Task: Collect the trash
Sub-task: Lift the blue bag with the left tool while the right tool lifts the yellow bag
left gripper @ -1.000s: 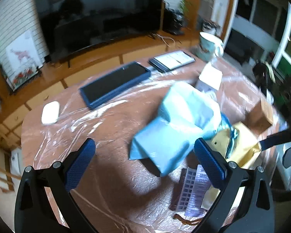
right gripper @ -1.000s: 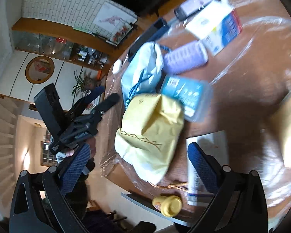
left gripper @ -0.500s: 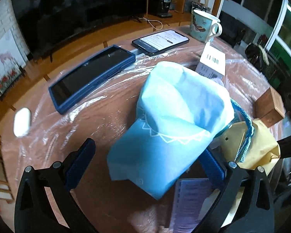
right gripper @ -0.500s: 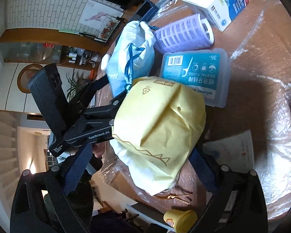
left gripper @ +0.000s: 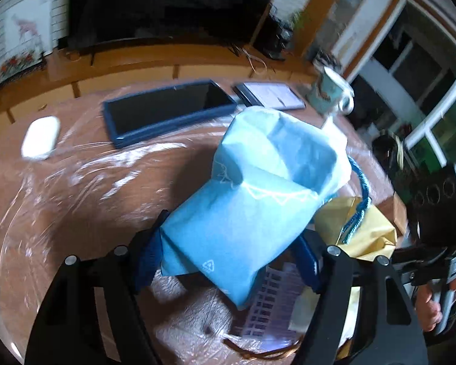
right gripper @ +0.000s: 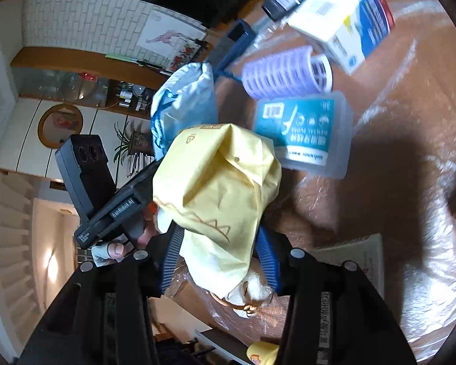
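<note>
A light blue drawstring bag [left gripper: 258, 194] with a blue cord fills the left wrist view; my left gripper [left gripper: 231, 258] is shut on its lower end and holds it over the table. The same bag shows in the right wrist view [right gripper: 185, 100]. A yellow bag [right gripper: 219, 188] lies beside it; my right gripper [right gripper: 217, 261] is shut on its lower end. The yellow bag also shows in the left wrist view [left gripper: 361, 231], right of the blue bag.
On the plastic-covered wooden table [left gripper: 76, 200]: a tablet [left gripper: 167, 109], phone [left gripper: 270, 94], white mouse [left gripper: 41, 141], mug [left gripper: 328, 94], purple hair roller [right gripper: 282, 73], dental floss box [right gripper: 304, 133], white and blue carton [right gripper: 346, 15], paper [right gripper: 358, 255].
Both grippers have closed: the left on the blue bag, the right on the yellow bag. Both bags are lifted a little and sit nearer the cameras.
</note>
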